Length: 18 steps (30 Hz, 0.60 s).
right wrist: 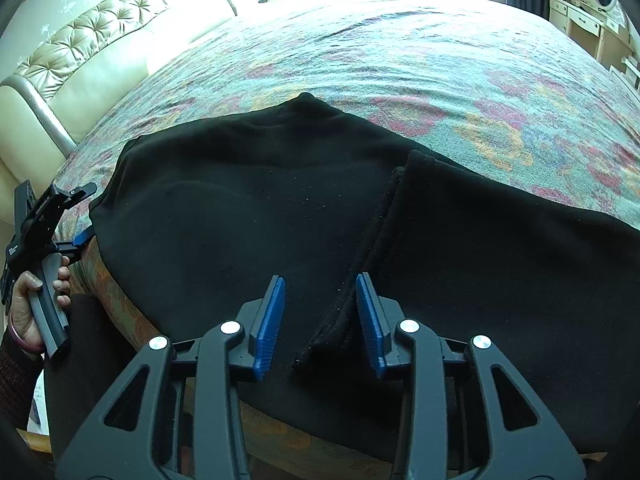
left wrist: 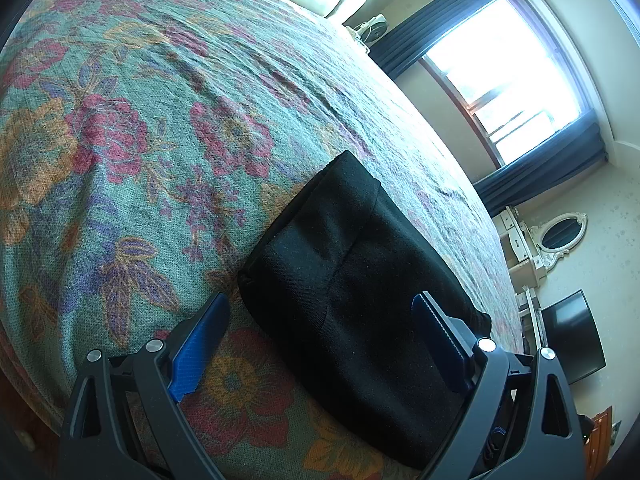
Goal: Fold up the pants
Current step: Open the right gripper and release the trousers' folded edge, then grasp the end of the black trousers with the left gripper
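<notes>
Black pants (right wrist: 240, 208) lie spread near the front edge of the bed, with one layer folded over; its hemmed edge (right wrist: 360, 248) runs toward me. My right gripper (right wrist: 320, 282) hovers over that hem, jaws apart, the blue pads on either side of it without pressing. In the left wrist view the pants (left wrist: 340, 264) show as a dark folded bundle. My left gripper (left wrist: 320, 308) is wide open at their near end, its right finger (left wrist: 432, 320) over the cloth. The right wrist view shows the left gripper (right wrist: 86, 212) at the pants' left edge, held by a hand (right wrist: 28, 300).
A floral bedspread (right wrist: 440, 80) covers the bed. A padded cream headboard (right wrist: 80, 32) stands at the left. A bright window (left wrist: 500, 72) with dark curtains, a white dresser with an oval mirror (left wrist: 560, 232) and a dark screen (left wrist: 576, 336) line the far wall.
</notes>
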Available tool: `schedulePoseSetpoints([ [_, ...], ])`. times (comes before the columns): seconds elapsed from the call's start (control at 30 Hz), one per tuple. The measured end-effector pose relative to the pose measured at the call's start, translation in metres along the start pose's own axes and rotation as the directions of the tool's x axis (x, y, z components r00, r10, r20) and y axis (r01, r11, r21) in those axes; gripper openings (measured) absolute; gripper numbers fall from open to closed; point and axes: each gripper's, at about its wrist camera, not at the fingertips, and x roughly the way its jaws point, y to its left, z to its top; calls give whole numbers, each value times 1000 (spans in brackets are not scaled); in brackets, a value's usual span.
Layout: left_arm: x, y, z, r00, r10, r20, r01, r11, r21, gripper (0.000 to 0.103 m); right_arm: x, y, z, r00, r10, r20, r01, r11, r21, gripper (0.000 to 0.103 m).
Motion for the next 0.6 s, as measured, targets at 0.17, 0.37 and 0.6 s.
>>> schedulePoseSetpoints([
  [0.17, 0, 0, 0, 1000, 0, 1, 0, 1000, -1, 91, 3, 18, -3, 998, -63, 3, 63, 994, -86, 51],
  [0.37, 0, 0, 0, 1000, 1, 2, -1, 1000, -4, 91, 6, 28, -5, 993, -119, -1, 117, 981, -154, 53],
  [0.6, -2, 2, 5, 1000, -12, -14, 12, 1000, -11, 91, 7, 38, -8, 990, -144, -7, 140, 970, -201, 64],
])
